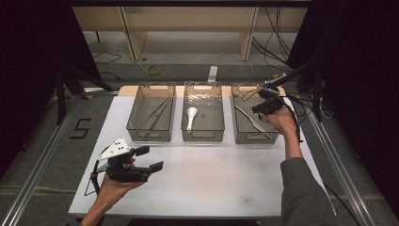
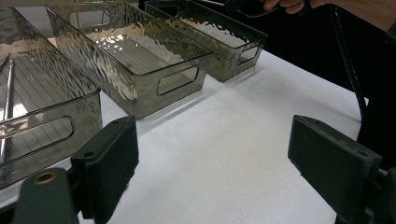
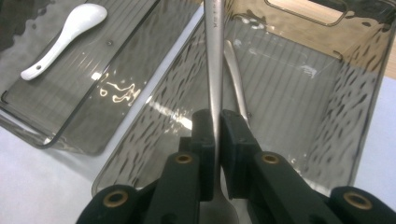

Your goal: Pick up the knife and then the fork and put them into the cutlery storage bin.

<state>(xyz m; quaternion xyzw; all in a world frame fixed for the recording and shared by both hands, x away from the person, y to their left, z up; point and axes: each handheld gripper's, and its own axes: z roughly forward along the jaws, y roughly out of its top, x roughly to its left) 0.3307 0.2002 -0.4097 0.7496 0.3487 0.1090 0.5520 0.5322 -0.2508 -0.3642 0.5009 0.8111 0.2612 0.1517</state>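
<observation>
Over the right clear bin (image 1: 251, 140), my right gripper (image 1: 264, 101) is shut on the handle of a metal utensil (image 3: 214, 56). The handle runs straight out from between the jaws (image 3: 215, 116) above the bin's ribbed floor (image 3: 289, 93). Another metal utensil (image 3: 236, 79) lies in that bin, beneath the held one (image 1: 249, 117). My left gripper (image 1: 151, 157) hovers near the table's front left, open, with nothing between its pads (image 2: 212, 135).
The middle bin (image 1: 203, 136) holds a white ceramic spoon (image 1: 191, 115). Chopsticks (image 1: 157, 113) lie in the left bin (image 1: 147, 136). All three bins stand in a row at the back of the white tabletop (image 1: 211, 174). Cables hang at the right.
</observation>
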